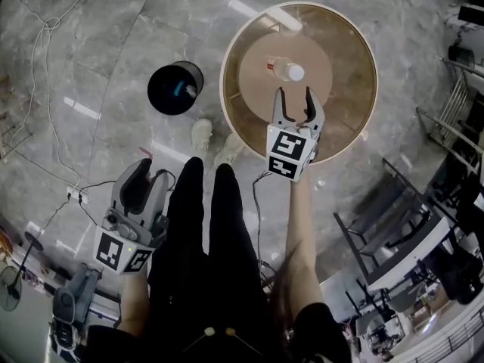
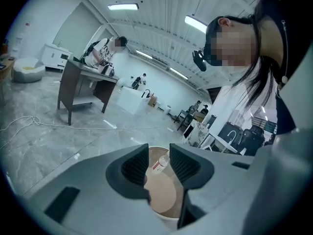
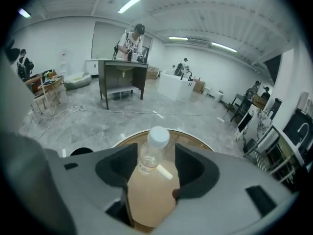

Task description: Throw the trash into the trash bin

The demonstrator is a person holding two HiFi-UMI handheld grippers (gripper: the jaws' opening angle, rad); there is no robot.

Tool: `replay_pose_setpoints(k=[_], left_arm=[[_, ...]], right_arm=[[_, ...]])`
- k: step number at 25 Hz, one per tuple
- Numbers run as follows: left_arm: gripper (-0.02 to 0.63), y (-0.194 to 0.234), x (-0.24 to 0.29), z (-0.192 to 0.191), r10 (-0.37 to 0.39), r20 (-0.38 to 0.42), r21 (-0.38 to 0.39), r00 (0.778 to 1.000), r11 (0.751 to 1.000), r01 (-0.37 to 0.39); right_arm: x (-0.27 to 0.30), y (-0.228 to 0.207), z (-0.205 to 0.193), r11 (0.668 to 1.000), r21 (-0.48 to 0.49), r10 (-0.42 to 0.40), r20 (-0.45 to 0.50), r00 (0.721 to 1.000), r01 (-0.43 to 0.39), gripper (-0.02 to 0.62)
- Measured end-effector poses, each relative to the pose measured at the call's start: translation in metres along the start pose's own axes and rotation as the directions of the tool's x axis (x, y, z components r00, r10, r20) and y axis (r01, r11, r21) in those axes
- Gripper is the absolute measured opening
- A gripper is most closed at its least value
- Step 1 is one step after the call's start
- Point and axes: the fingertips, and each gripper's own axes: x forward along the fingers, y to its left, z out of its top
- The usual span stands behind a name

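Note:
A clear plastic bottle (image 1: 290,71) with a white cap stands on the round wooden table (image 1: 355,119). My right gripper (image 1: 293,95) is over the table and open, its fingertips just short of the bottle. In the right gripper view the bottle (image 3: 152,153) shows upright between the open jaws, untouched, with a small white strip (image 3: 164,172) on the tabletop by its base. The black trash bin (image 1: 175,88) stands on the floor left of the table. My left gripper (image 1: 138,190) hangs low at the left, open and empty. Its own view shows the distant bottle (image 2: 163,161) through the gap.
The person's black-clad legs and pale shoes (image 1: 202,136) are between bin and table. Cables (image 1: 45,29) trail over the grey marble floor at the left. Desks and chairs (image 1: 408,240) crowd the right side. Other people work at a dark table (image 3: 122,77) far off.

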Motion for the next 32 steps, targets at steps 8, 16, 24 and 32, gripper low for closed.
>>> replay_pose_setpoints(k=[8,16,24,32], left_arm=[[0.135,-0.015,0.016,0.025,0.001,0.020,0.026,1.000,1.000,-0.002],[0.135,-0.001,0.012,0.028,0.042,0.025,0.022,0.999,0.999,-0.043],[0.135,0.006,0.007,0.023,0.061,0.021,0.010,0.998,0.998,-0.061],[0.135,0.020,-0.016,0.025,0.122,0.056,-0.016,0.991,0.993,-0.121]], right_arm=[[0.022,-0.008,0.018,0.997,0.006,0.072,-0.038,0.997,-0.072,0.279],[0.042,-0.007,0.008,0.997,-0.017,0.071,-0.080,0.994,-0.072,0.260],[0.040,-0.001,0.024,0.992,-0.028,0.122,-0.051,0.991,-0.124,0.207],[0.030,0.047,0.071,0.975,-0.113,0.197,0.047,0.979,-0.190,0.207]])
